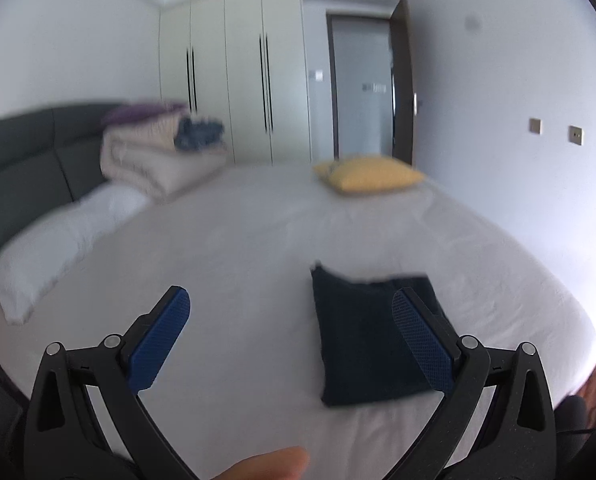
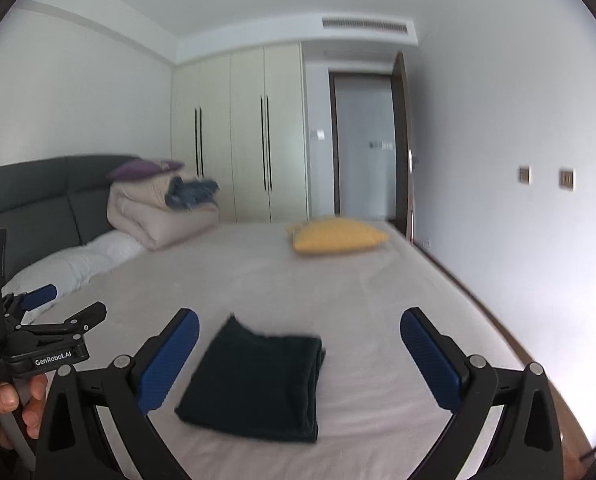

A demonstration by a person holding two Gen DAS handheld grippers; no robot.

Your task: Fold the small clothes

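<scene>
A dark navy garment (image 1: 362, 344) lies folded into a flat rectangle on the pale bed sheet (image 1: 258, 232). My left gripper (image 1: 292, 334) hovers above the bed, its blue pads wide apart and empty; the garment sits behind its right finger (image 1: 422, 344). In the right wrist view the same folded garment (image 2: 258, 380) rests between and below my right gripper's (image 2: 300, 354) spread fingers, untouched. That gripper is open too. The left gripper (image 2: 46, 320) shows at the far left of this view, held by a hand (image 2: 6, 404).
A yellow cushion (image 2: 336, 235) lies at the bed's far side. A folded beige quilt (image 2: 158, 216) with a purple pillow and blue clothes sits by the grey headboard (image 2: 38, 200). White pillows (image 2: 74, 264) line the left. Wardrobes and a door stand behind.
</scene>
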